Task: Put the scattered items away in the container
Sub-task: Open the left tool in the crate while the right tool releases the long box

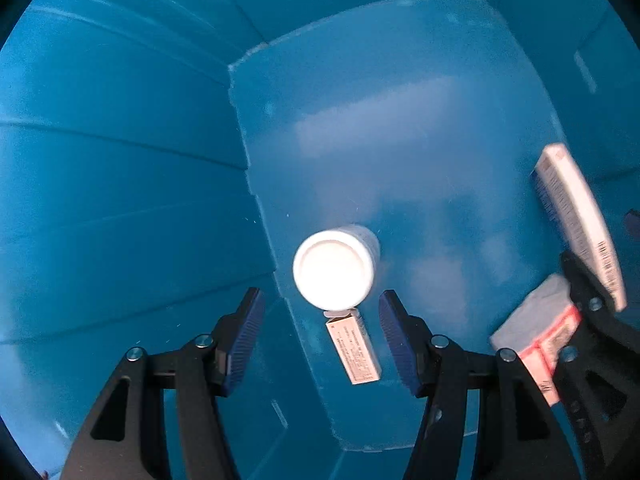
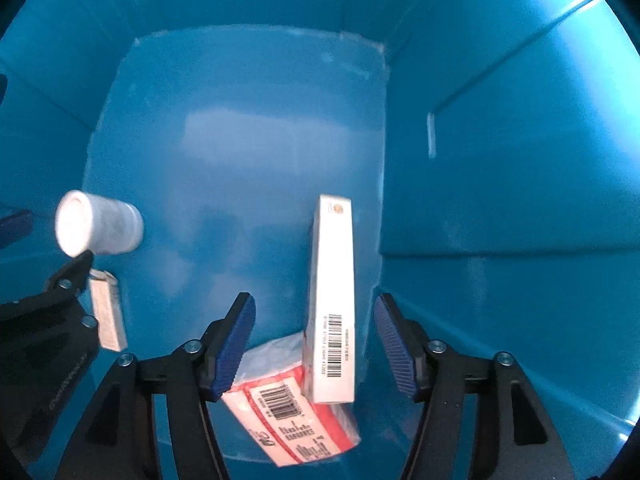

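Inside the smooth blue plastic container (image 2: pixel 500 184), both claws hang spread and empty: the left claw (image 1: pixel 322 334) above the round white bottle (image 1: pixel 334 268) and small carton (image 1: pixel 354 350), the right claw (image 2: pixel 314 342) astride the slim white box (image 2: pixel 332 300). That box leans on a crinkly red-and-white packet (image 2: pixel 292 412). Lifting both claws straight up seems best, so the 4 light items stay put.

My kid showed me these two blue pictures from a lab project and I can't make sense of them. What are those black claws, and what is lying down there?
A person holds two hand-held grippers, each with a camera looking along its fingers. Both look down into a blue container. One picture is from the left gripper, the other from the right gripper. On the bottom lie a white bottle, a small box, a long white box and a red-and-white packet. Both grippers are open and hold nothing.
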Demonstrator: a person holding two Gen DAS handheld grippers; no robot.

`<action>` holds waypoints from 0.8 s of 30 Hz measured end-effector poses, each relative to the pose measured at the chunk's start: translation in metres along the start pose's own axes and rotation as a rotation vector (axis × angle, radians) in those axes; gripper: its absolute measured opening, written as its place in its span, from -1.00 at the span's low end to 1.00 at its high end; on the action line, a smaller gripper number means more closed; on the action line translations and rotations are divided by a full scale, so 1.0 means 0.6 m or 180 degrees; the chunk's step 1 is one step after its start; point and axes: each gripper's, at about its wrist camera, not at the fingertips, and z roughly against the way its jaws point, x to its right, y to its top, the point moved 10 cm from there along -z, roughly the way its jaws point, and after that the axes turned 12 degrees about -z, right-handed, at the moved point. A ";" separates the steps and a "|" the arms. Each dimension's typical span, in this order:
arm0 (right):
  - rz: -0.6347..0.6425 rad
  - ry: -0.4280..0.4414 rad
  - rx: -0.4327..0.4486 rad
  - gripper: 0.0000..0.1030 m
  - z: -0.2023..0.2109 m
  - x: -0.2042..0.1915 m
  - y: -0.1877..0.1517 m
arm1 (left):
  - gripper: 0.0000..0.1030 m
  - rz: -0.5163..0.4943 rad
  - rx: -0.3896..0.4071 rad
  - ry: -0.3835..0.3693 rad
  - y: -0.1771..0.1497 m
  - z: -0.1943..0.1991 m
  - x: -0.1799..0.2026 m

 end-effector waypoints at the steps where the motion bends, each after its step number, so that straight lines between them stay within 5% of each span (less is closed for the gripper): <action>1: 0.0001 -0.0017 0.0058 0.30 0.011 0.010 0.001 | 0.13 0.0041 0.0048 -0.0026 -0.003 0.014 -0.003; 7: -0.0052 0.0155 0.0357 0.30 0.110 0.049 0.009 | 0.13 0.0252 0.0407 -0.0138 -0.038 0.108 -0.026; 10: -0.0041 0.0177 0.0532 0.30 0.184 -0.020 0.068 | 0.13 0.0209 0.0684 -0.0202 -0.061 0.170 -0.029; 13: -0.0099 0.0254 0.0735 0.31 0.246 -0.023 0.068 | 0.13 0.0195 0.0976 -0.0310 -0.072 0.217 -0.050; 24: -0.0156 0.0395 0.1412 0.38 0.449 -0.042 -0.045 | 0.14 0.0197 0.1936 -0.0405 -0.219 0.407 -0.132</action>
